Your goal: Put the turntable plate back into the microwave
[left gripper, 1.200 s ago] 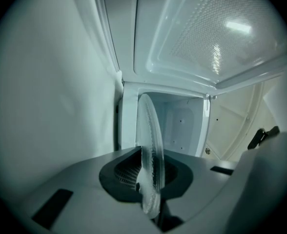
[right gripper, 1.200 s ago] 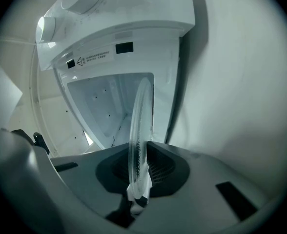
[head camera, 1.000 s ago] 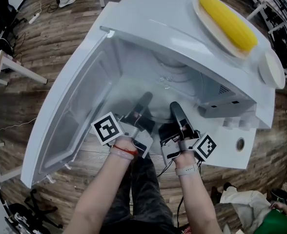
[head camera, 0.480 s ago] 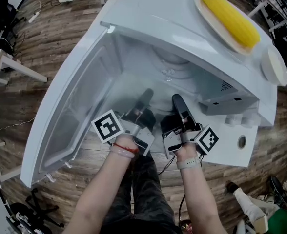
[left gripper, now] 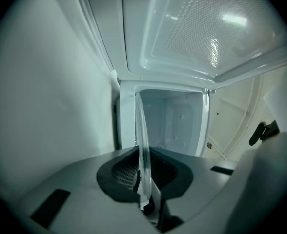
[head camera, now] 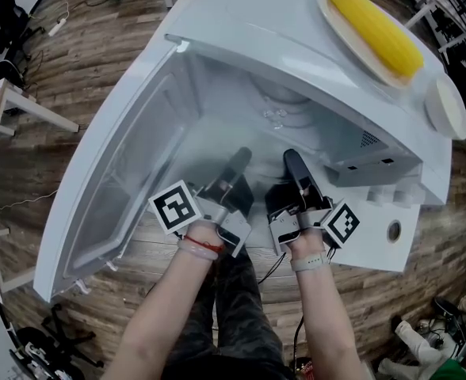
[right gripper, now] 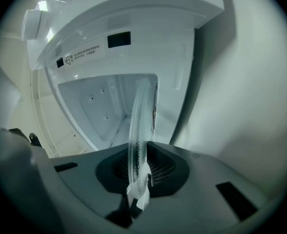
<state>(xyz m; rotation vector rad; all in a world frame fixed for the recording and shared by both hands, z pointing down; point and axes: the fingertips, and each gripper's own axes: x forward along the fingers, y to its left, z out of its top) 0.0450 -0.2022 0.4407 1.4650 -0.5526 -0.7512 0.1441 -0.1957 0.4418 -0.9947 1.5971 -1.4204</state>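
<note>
Item: glass turntable plate (left gripper: 142,145), clear and round, seen edge-on in both gripper views and held at the open front of a white microwave (head camera: 296,46), its far part reaching into the cavity; whether it touches the cavity floor cannot be told. Left gripper (left gripper: 146,182): jaws are closed on the near rim of the plate, the glass being pinched between the two ribbed dark pads. Right gripper (right gripper: 138,174): jaws are likewise clamped on the rim of the same plate, a little further round its edge. In the head view the two grippers are seen side by side, pointing into the cavity, each carried by a hand, the left hand (head camera: 203,232) and the right hand (head camera: 306,248), with a marker cube (head camera: 173,207) on each. Microwave door (head camera: 114,180): swung fully open to the left. On top of the microwave a flat plate (head camera: 334,18) bearing a yellow corn cob (head camera: 376,26) is set, with a small white dish (head camera: 445,109) beside it, apart. A round knob (head camera: 391,230) is visible on the control panel. Wooden plank floor (head camera: 82,70) lies around.
</note>
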